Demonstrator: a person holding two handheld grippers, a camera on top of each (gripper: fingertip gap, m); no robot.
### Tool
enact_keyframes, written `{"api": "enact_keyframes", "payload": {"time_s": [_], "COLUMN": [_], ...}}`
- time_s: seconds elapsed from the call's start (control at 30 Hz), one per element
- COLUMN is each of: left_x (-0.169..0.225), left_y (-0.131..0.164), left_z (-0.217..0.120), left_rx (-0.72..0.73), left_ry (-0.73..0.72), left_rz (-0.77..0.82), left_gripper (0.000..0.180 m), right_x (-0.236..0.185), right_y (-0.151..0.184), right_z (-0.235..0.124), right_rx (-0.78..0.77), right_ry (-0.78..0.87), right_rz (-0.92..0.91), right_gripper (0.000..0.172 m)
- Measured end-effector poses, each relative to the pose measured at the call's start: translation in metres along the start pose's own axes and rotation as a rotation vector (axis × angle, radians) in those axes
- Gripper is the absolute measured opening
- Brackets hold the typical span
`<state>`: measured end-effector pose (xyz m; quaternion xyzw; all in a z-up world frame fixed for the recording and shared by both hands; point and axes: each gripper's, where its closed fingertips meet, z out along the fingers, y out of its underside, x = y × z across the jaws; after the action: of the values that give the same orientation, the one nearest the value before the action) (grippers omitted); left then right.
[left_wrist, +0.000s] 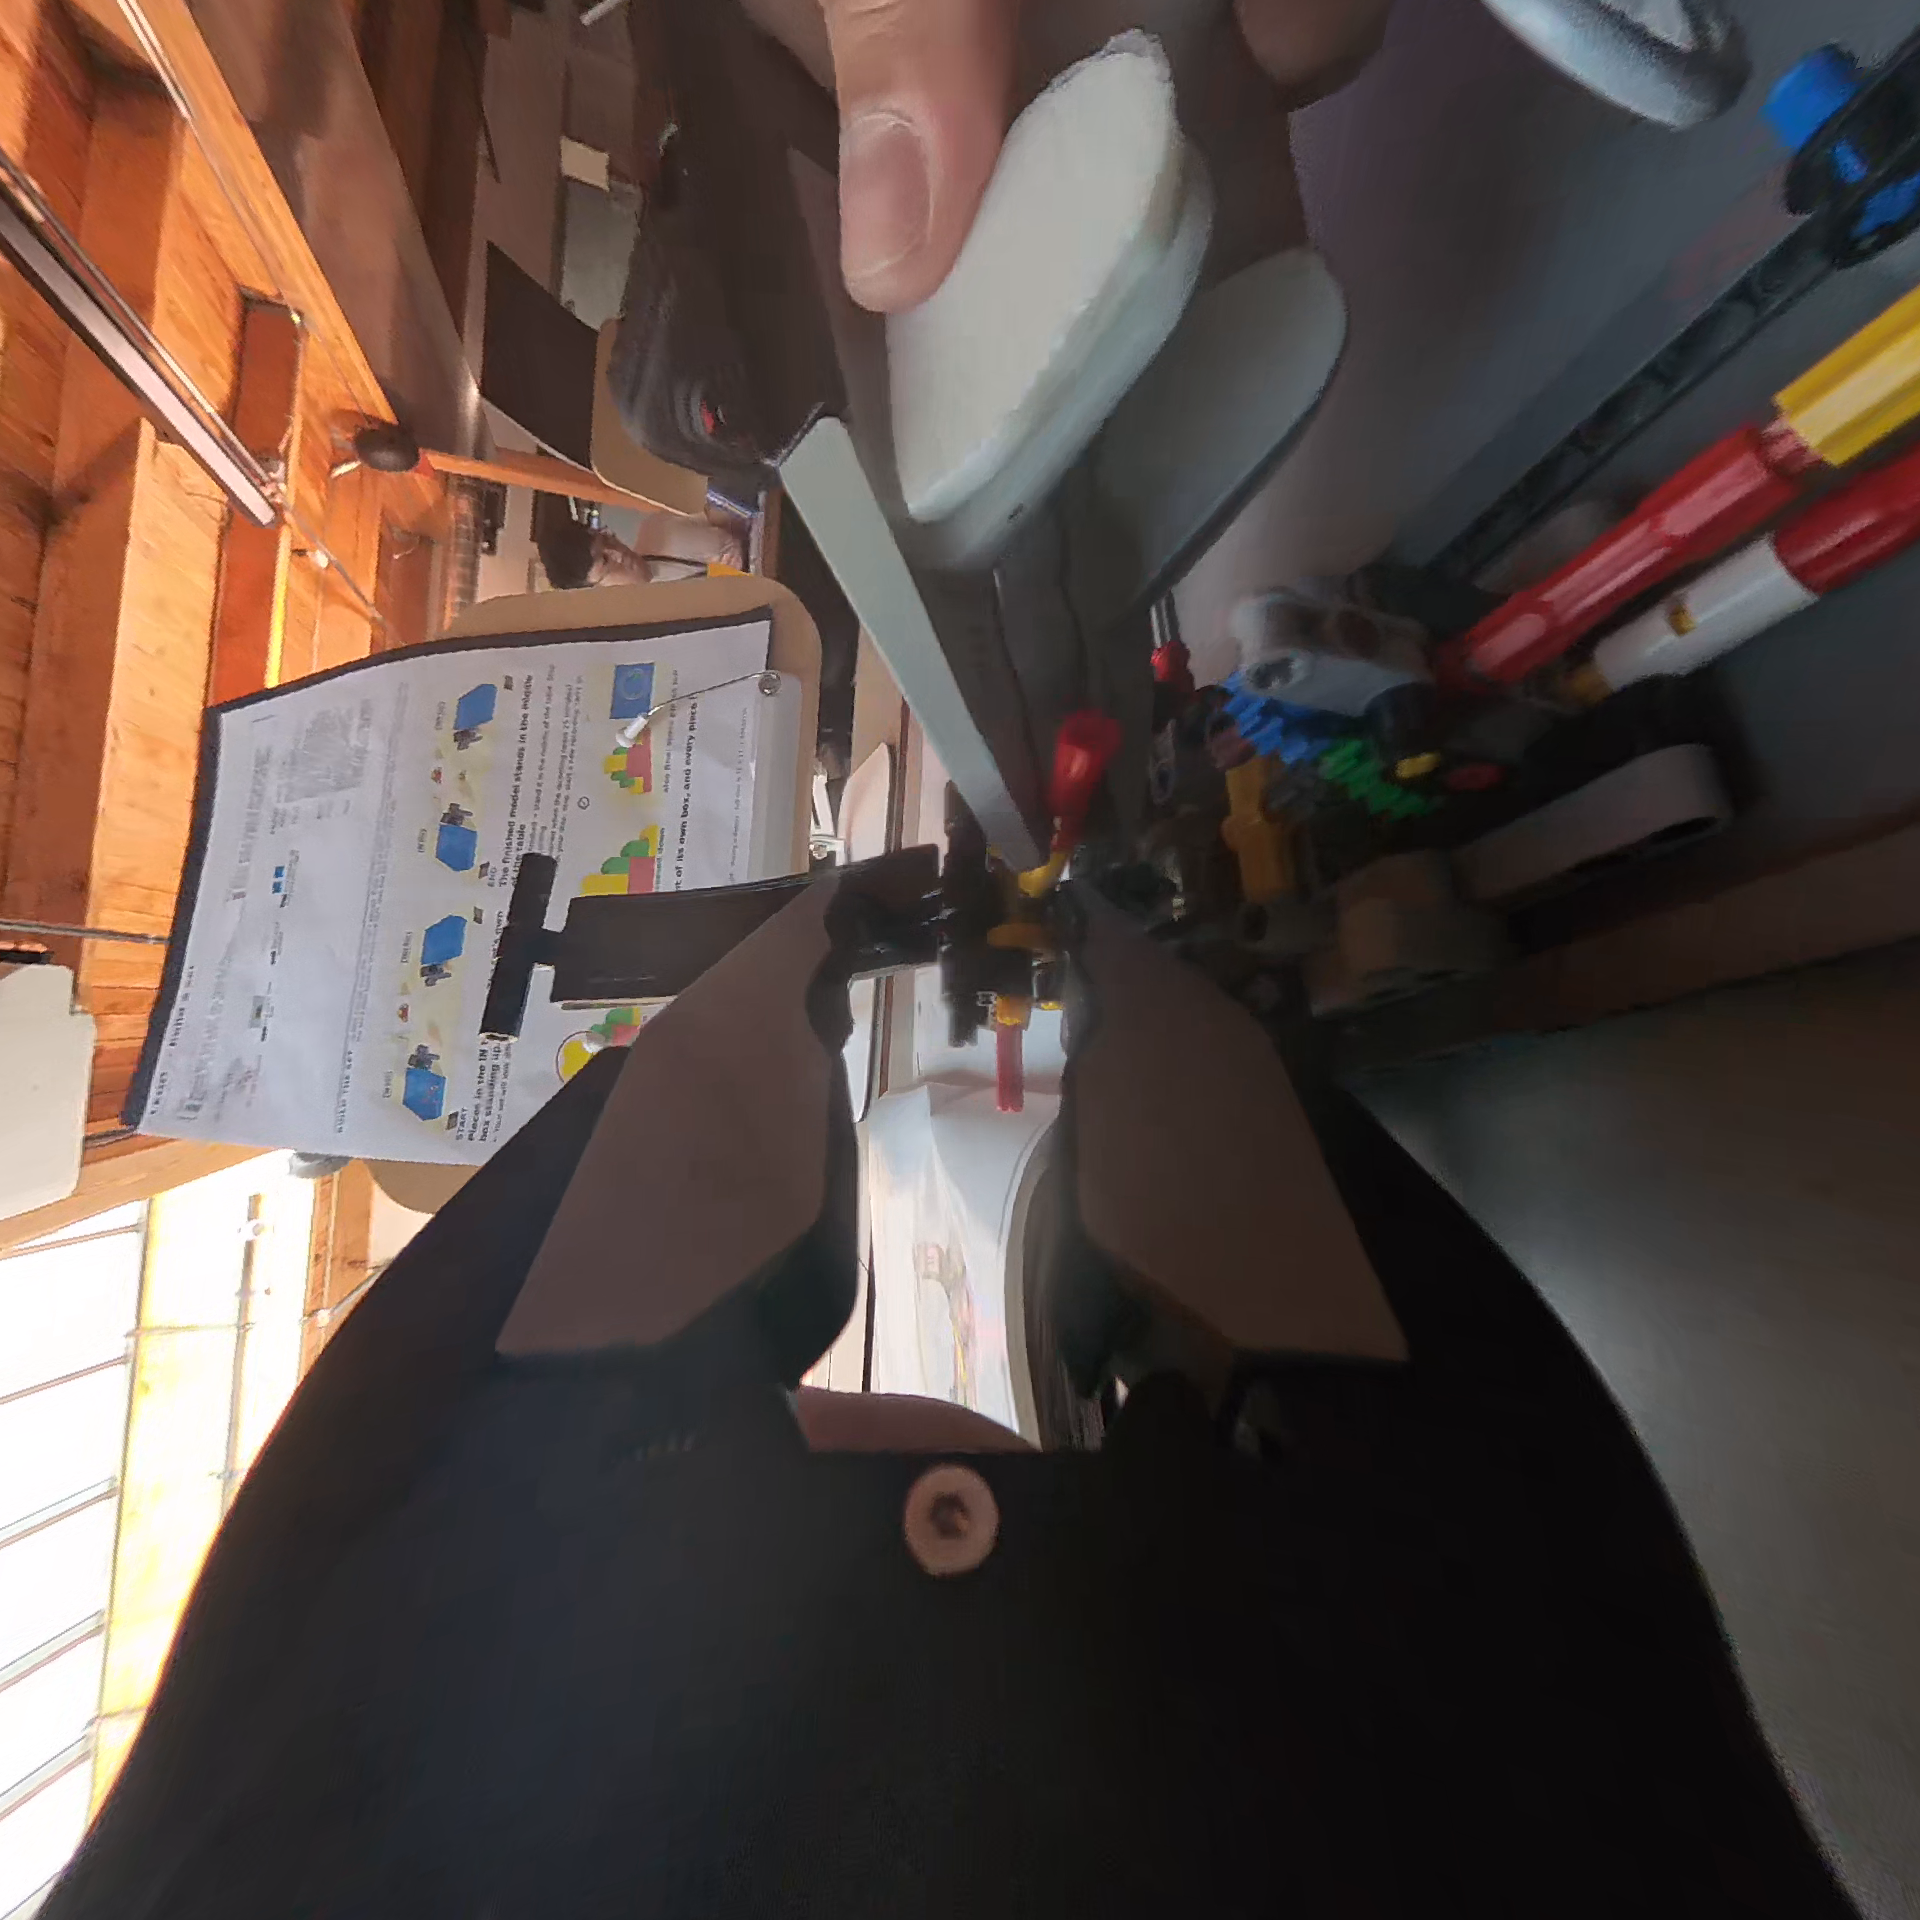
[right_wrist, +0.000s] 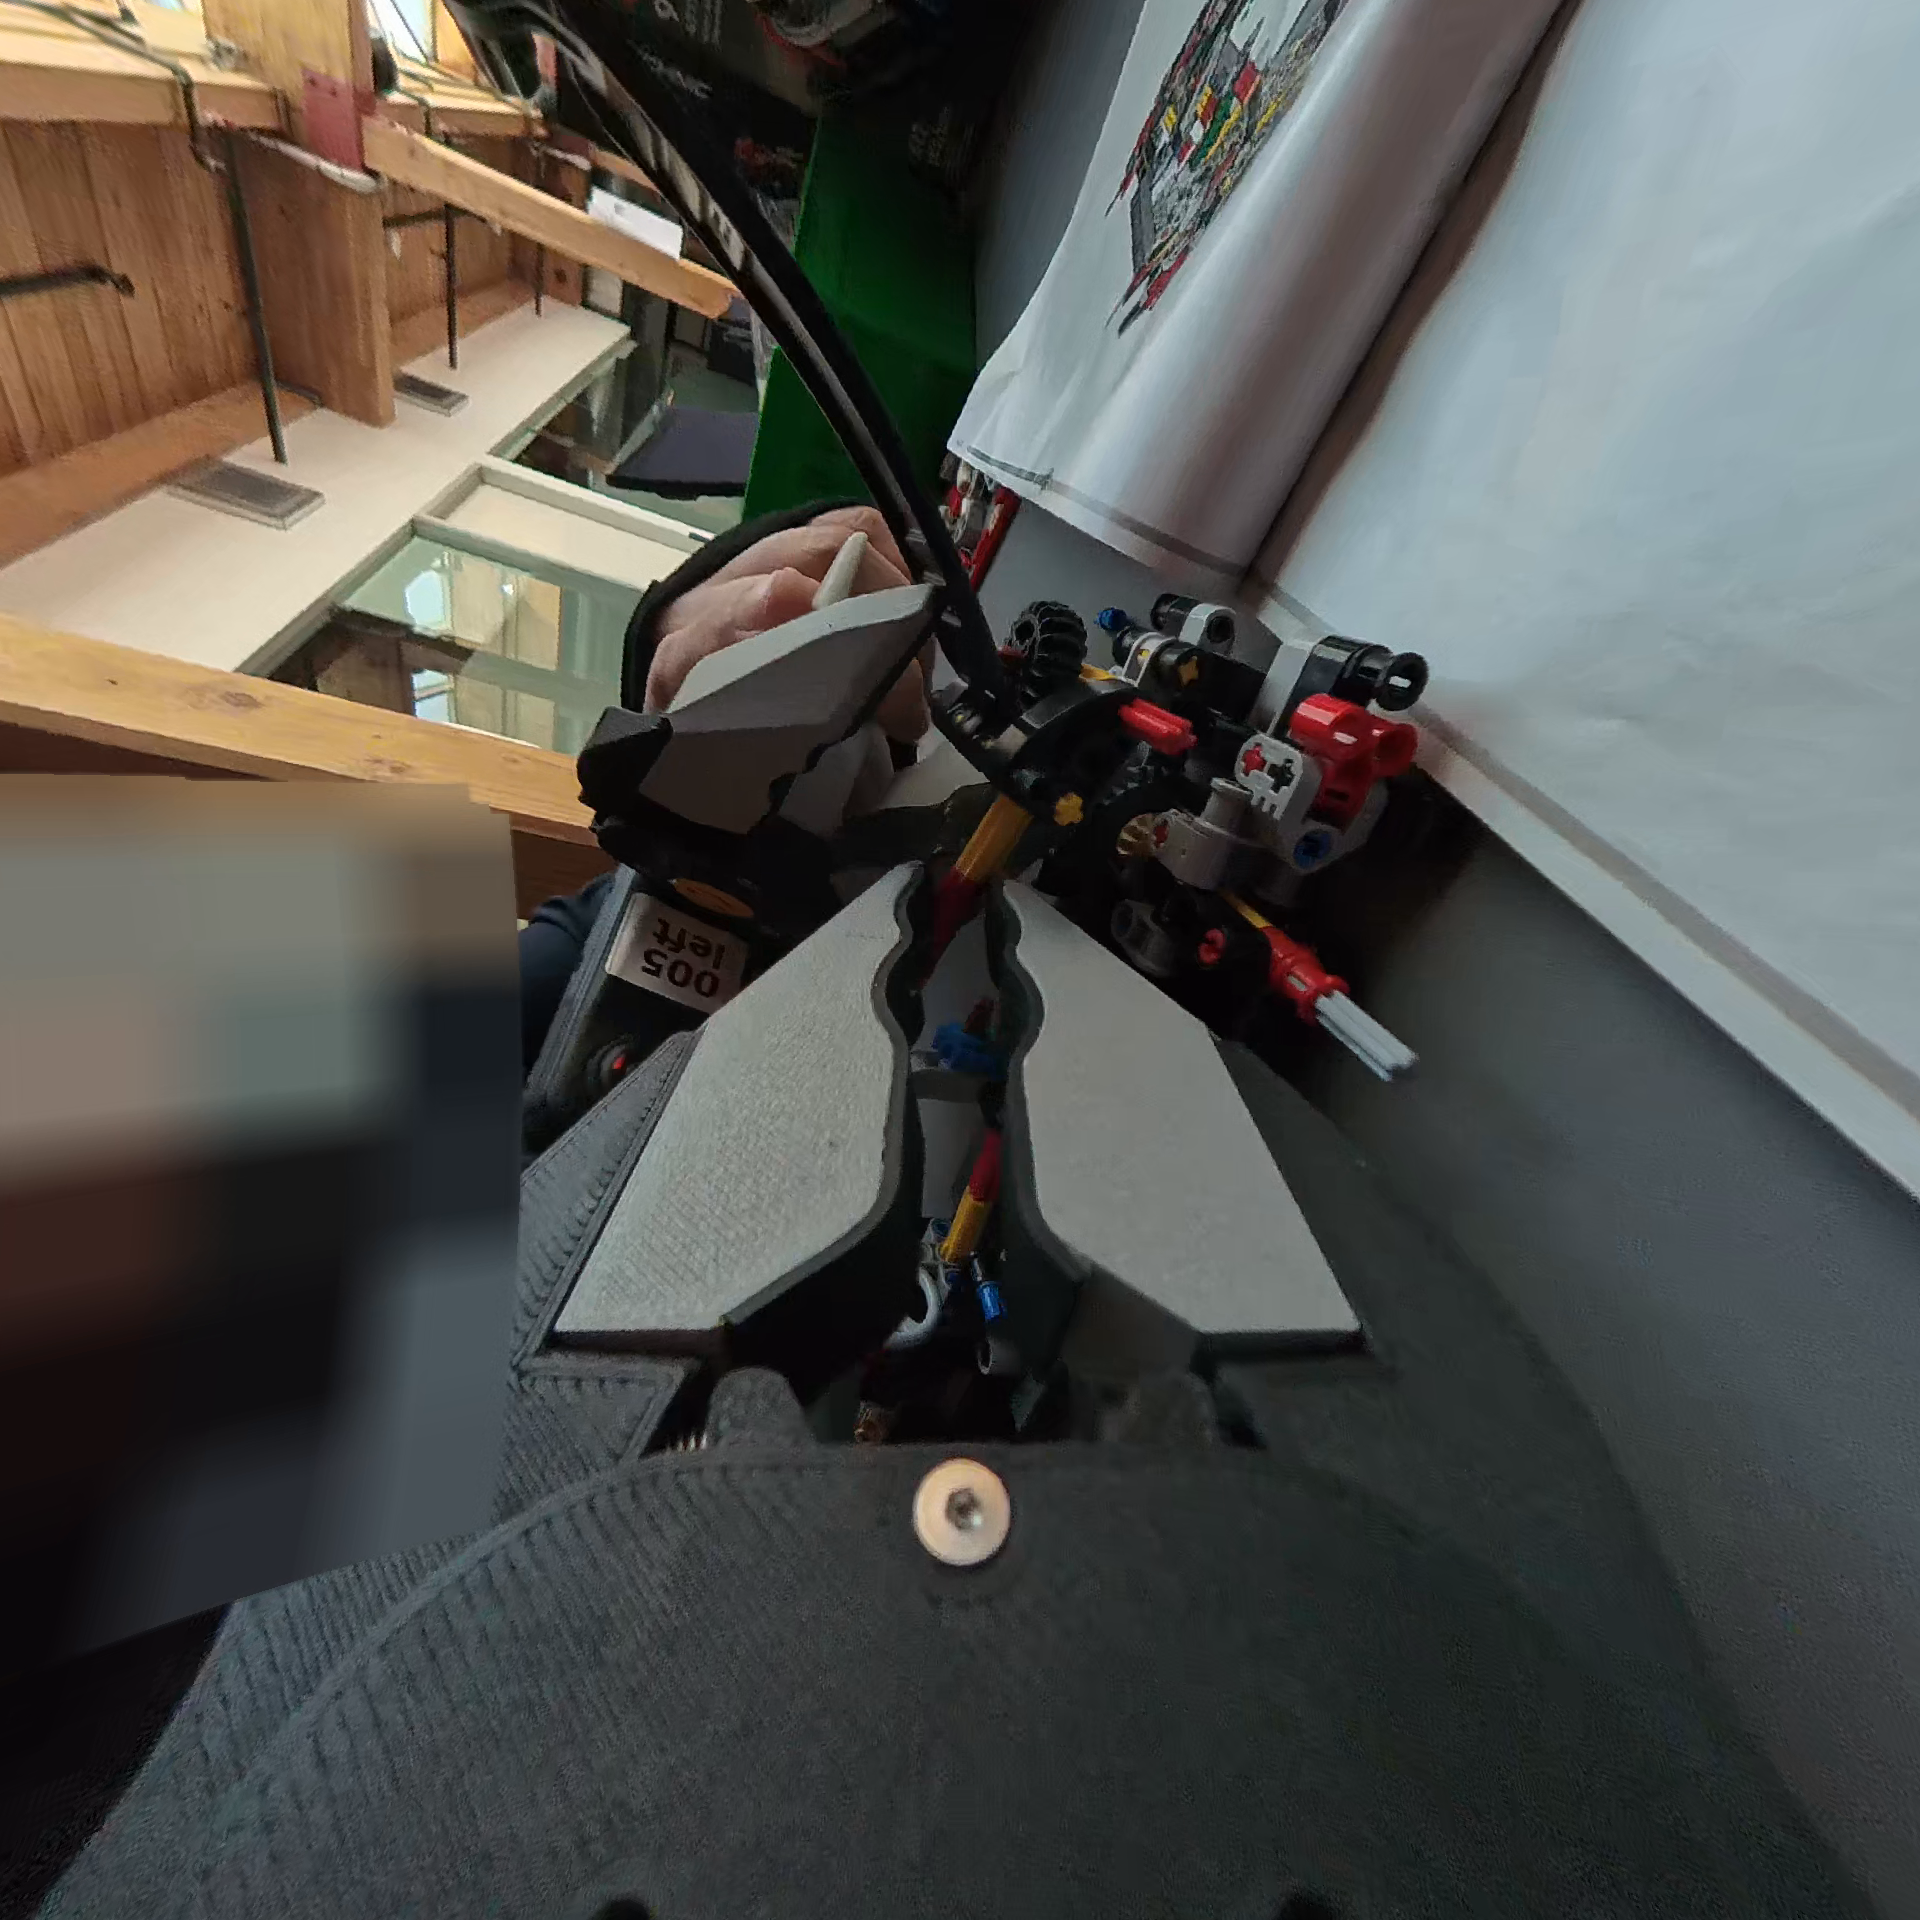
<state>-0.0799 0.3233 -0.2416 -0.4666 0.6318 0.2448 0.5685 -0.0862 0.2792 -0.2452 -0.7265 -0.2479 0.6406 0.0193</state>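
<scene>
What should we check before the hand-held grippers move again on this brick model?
1. Red-and-yellow axle sits between the right hand-held gripper fingertips: ok.
2. Its pads pressing the axle: cannot tell.
3. Left hand-held gripper straddles the model's black-and-yellow part: ok.
4. Left grip firm: cannot tell, blurred.
5. Path free of loose pieces: not ok, some show through the right fingers' gap.

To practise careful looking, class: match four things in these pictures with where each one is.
Things:
1. booklet
2. printed sheet
3. red-and-yellow rod
4. black cable

Places:
a. between the fingertips of the right gripper
b. clipped to a brown board
c. lying open on the grey table
d. running down to the brick model

Pairs: 1-c, 2-b, 3-a, 4-d
</scene>
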Motion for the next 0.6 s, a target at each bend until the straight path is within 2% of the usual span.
{"api": "enact_keyframes", "payload": {"time_s": [0.07,0.13,0.23,0.37,0.6], "left_x": [-0.001,0.003,-0.005,-0.022,-0.020], "left_y": [-0.001,-0.003,-0.010,0.000,-0.001], "left_z": [-0.004,-0.011,-0.024,-0.030,-0.038], "left_rx": [0.009,0.044,0.117,0.099,0.146], "left_ry": [0.040,0.115,0.187,0.231,0.295], "left_rz": [0.006,0.012,-0.085,-0.212,-0.269], "left_gripper": [0.042,0.042,0.047,0.046,0.047], "right_x": [-0.001,-0.002,0.009,0.003,0.002], "right_y": [0.002,0.005,0.007,0.008,0.013], "right_z": [0.002,0.005,0.004,0.005,0.013], "right_rx": [-0.030,-0.056,-0.065,-0.024,-0.004], "right_ry": [0.025,0.045,0.123,0.038,0.018], "right_rz": [-0.043,-0.082,-0.131,-0.092,-0.091], "right_gripper": [0.007,0.007,0.006,0.006,0.007]}}
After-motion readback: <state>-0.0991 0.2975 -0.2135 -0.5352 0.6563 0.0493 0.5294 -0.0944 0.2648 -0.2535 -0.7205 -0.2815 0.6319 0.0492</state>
